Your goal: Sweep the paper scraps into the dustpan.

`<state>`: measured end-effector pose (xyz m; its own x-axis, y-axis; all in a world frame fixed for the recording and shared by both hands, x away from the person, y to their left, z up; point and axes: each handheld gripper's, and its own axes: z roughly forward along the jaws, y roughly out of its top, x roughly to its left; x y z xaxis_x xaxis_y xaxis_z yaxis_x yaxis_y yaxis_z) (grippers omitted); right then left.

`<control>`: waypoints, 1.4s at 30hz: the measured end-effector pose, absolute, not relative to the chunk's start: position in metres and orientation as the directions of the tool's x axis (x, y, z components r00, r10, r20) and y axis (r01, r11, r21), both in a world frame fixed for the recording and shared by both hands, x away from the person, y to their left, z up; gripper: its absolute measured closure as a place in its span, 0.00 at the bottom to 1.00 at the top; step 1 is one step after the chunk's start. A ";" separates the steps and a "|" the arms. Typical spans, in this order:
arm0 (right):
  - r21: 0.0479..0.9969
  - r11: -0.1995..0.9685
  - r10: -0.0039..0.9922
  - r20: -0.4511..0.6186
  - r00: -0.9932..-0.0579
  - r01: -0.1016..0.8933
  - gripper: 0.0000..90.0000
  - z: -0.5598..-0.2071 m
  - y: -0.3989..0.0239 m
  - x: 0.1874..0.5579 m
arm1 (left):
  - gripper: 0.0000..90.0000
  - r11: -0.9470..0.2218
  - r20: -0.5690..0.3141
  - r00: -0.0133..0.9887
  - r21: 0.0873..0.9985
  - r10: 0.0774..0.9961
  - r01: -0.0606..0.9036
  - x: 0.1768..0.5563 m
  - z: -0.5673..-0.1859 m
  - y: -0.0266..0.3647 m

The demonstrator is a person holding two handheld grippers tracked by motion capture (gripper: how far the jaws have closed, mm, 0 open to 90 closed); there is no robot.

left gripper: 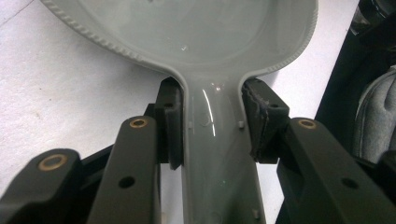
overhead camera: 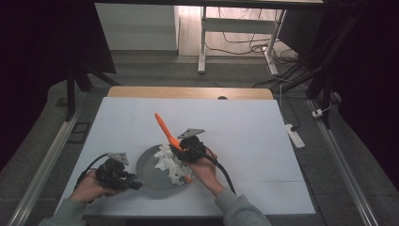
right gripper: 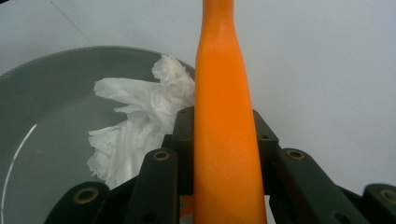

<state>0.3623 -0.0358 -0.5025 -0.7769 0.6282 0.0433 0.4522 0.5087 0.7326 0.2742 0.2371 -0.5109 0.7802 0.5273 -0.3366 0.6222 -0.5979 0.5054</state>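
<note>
Right, we've got the left tool (overhead camera: pixel 134 183) pinching the stiff pan (overhead camera: pixel 150 174) handle, right tool (overhead camera: pixel 181 150) clamped mid-handle on the orange spatula (overhead camera: pixel 162 125); paper wad (overhead camera: pixel 169 162) looks light, tears easily.

White table (overhead camera: pixel 244 127), power strip (overhead camera: pixel 295 135).

You have a glossy grey plastic-looking pan (left gripper: pixel 196 42) with a smooth, reflective inside and a fine ribbed rim; its handle shines between your left gripper's (left gripper: pixel 212 123) matt black pads. At the pan's 3 o'clock lies crumpled white tissue paper (right gripper: pixel 140 126), soft and creased. Your right gripper (right gripper: pixel 224 140) clamps a smooth, satin orange plastic handle (right gripper: pixel 224 107). The white tabletop (overhead camera: pixel 244 127) looks matt, faintly grainy.
</note>
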 end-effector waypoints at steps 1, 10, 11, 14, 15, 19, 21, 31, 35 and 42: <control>0.734 0.509 0.624 0.044 -0.780 0.449 0.78 -0.502 -0.034 0.362 | 0.68 -0.598 -0.337 0.780 0.505 0.528 0.622 0.274 -0.511 0.237; 0.743 0.520 0.589 0.046 -0.807 0.421 0.78 -0.500 -0.013 0.355 | 0.68 -0.598 -0.335 0.780 0.506 0.528 0.622 0.274 -0.511 0.237; 0.743 0.524 0.582 0.044 -0.812 0.417 0.78 -0.499 -0.011 0.354 | 0.68 -0.602 -0.333 0.783 0.505 0.526 0.619 0.274 -0.511 0.237; 0.744 0.534 0.565 0.041 -0.824 0.402 0.78 -0.498 -0.006 0.350 | 0.68 -0.602 -0.332 0.783 0.505 0.525 0.618 0.274 -0.511 0.238; 0.746 0.534 0.562 0.038 -0.826 0.397 0.78 -0.497 -0.005 0.349 | 0.68 -0.601 -0.335 0.783 0.505 0.525 0.619 0.274 -0.511 0.238; 0.753 0.526 0.569 0.033 -0.822 0.395 0.78 -0.494 -0.010 0.350 | 0.68 -0.601 -0.334 0.783 0.505 0.525 0.619 0.274 -0.511 0.238; 0.760 0.514 0.580 0.035 -0.814 0.398 0.78 -0.490 -0.015 0.352 | 0.68 -0.601 -0.334 0.782 0.505 0.525 0.619 0.274 -0.511 0.238; 0.796 0.454 0.625 0.036 -0.779 0.401 0.78 -0.474 -0.045 0.359 | 0.68 -0.599 -0.334 0.781 0.505 0.529 0.621 0.274 -0.511 0.237; 0.795 0.444 0.651 0.030 -0.758 0.413 0.78 -0.472 -0.057 0.365 | 0.68 -0.598 -0.334 0.780 0.505 0.530 0.623 0.273 -0.511 0.237; 0.761 0.463 0.699 0.003 -0.715 0.455 0.78 -0.484 -0.079 0.370 | 0.68 -0.597 -0.328 0.778 0.504 0.537 0.624 0.271 -0.511 0.235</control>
